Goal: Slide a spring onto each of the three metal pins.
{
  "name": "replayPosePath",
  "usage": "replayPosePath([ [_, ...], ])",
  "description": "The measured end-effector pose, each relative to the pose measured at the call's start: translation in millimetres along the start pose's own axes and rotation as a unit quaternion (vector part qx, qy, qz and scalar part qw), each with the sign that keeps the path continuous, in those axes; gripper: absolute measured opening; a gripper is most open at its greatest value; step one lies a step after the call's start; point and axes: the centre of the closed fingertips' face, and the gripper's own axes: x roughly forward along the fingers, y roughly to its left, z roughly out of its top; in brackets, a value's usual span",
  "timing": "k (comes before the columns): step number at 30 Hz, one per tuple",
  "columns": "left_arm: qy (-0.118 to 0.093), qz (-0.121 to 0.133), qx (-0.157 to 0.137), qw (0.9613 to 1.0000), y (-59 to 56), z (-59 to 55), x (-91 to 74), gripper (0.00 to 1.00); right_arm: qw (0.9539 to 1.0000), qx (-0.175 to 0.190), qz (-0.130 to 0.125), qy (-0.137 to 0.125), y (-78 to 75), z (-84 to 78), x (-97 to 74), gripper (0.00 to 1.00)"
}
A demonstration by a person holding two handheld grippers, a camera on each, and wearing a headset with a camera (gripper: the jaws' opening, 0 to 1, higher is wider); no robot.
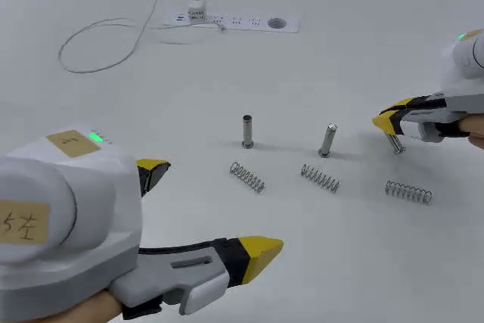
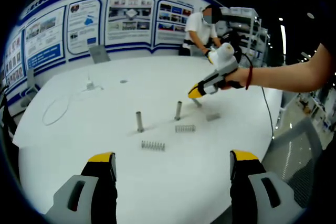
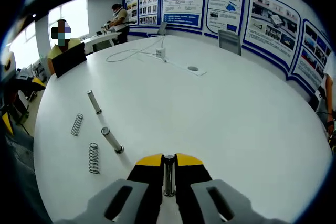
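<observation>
The right-most pin (image 1: 395, 144) is clamped, tilted, between the jaws of the right hand-held gripper (image 1: 382, 121), its lower end close to the desk (image 1: 340, 66). The right-most spring (image 1: 408, 192) lies flat just on the person's side of it, long axis running left-right. The left hand-held gripper (image 1: 219, 206), jaws wide apart and empty, hovers nearer the left-most spring (image 1: 246, 177).

Right gripper (image 1: 383, 121) clamps one pin (image 1: 396, 144) — left gripper (image 1: 219, 205) spread wide.
</observation>
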Motion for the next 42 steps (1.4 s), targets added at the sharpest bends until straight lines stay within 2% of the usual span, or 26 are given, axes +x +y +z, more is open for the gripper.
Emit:
replayPosePath([
  [10, -0.010, 0.001, 0.001, 0.9999, -0.5, 2.9, -3.3, 0.91, 0.9999, -0.002, -0.017, 0.001, -0.4, -3.1, -15.3, 0.08],
  [22, -0.014, 0.002, 0.005, 0.9999, -1.1, 3.8, -7.2, 0.91, 0.9985, 0.025, -0.045, 0.016, -6.0, -14.8, -29.0, 0.08],
  [27, -0.017, 0.000, 0.007, 0.9998, -2.4, 5.6, -7.9, 0.91, 0.9981, 0.029, -0.051, 0.020, -5.6, -17.8, -31.7, 0.08],
  [35, -0.017, 0.000, 0.011, 0.9998, -3.4, 7.2, -8.7, 0.91, 0.9961, 0.063, -0.059, 0.017, -12.3, -19.6, -32.1, 0.09],
  [42, -0.017, 0.000, 0.012, 0.9998, -3.3, 8.1, -9.3, 0.91, 0.9966, 0.057, -0.057, 0.018, -9.5, -19.3, -32.0, 0.09],
])
